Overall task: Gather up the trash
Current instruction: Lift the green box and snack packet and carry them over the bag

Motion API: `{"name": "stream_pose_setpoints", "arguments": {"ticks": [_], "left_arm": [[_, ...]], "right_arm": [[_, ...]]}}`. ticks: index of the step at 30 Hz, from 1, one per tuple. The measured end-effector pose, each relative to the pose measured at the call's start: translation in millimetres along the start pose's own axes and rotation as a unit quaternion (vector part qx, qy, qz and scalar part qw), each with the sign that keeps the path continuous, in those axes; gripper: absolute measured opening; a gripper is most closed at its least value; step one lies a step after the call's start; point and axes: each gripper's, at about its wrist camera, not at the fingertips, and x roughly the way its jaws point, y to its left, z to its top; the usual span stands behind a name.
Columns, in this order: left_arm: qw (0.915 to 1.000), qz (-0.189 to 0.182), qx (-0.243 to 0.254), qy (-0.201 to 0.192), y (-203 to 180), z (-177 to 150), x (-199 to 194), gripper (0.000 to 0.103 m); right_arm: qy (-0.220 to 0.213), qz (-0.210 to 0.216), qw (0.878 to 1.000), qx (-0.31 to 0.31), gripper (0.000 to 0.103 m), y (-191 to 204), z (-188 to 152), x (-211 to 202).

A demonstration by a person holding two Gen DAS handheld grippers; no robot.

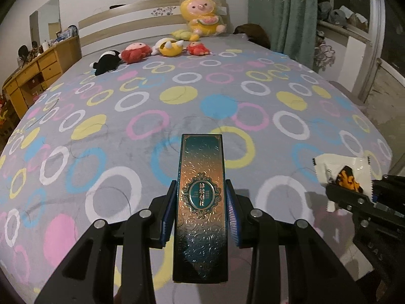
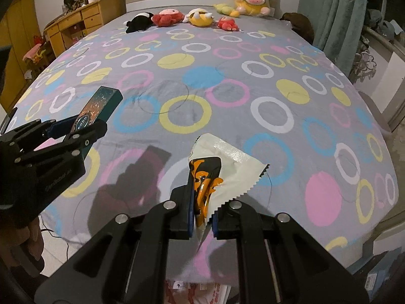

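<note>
My left gripper (image 1: 201,212) is shut on a long teal and gold box (image 1: 201,192), held above the near part of the bed. The box also shows in the right wrist view (image 2: 100,106), in the left gripper (image 2: 78,129). My right gripper (image 2: 202,212) is shut on a white snack wrapper with an orange and black print (image 2: 220,162), held above the bed's near edge. The wrapper also shows in the left wrist view (image 1: 339,172), at the right gripper (image 1: 354,195).
The bed has a grey cover with coloured rings (image 1: 177,96). Several plush toys (image 1: 167,46) lie by the headboard. A wooden desk (image 1: 33,76) stands left of the bed, a green curtain (image 1: 286,12) right. A red and white bag (image 2: 200,291) lies below my right gripper.
</note>
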Motion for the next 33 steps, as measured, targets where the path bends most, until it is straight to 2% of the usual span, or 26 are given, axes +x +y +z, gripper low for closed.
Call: {"name": "stream_pose_setpoints", "arguments": {"ticks": [9,14,19,33], "left_arm": [[0.9995,-0.017,-0.023,-0.013,-8.6,-31.3,-48.7,0.035],[0.9995,-0.021,-0.024,0.003,-18.1,-58.7,-57.7,0.035],[0.9995,-0.027,-0.015,0.002,-34.3,-85.1,-71.1,0.035],[0.9990,-0.038,-0.002,0.022,-56.2,-135.7,-87.1,0.035]], "right_arm": [[-0.003,0.003,1.000,0.014,0.010,-1.4,-34.9,-35.0],[-0.005,0.002,1.000,0.011,0.010,-0.9,-53.2,-51.1],[-0.010,0.005,1.000,0.009,0.010,-0.7,-72.5,-67.0],[-0.010,0.005,1.000,0.002,0.010,1.4,-120.2,-93.5]]}}
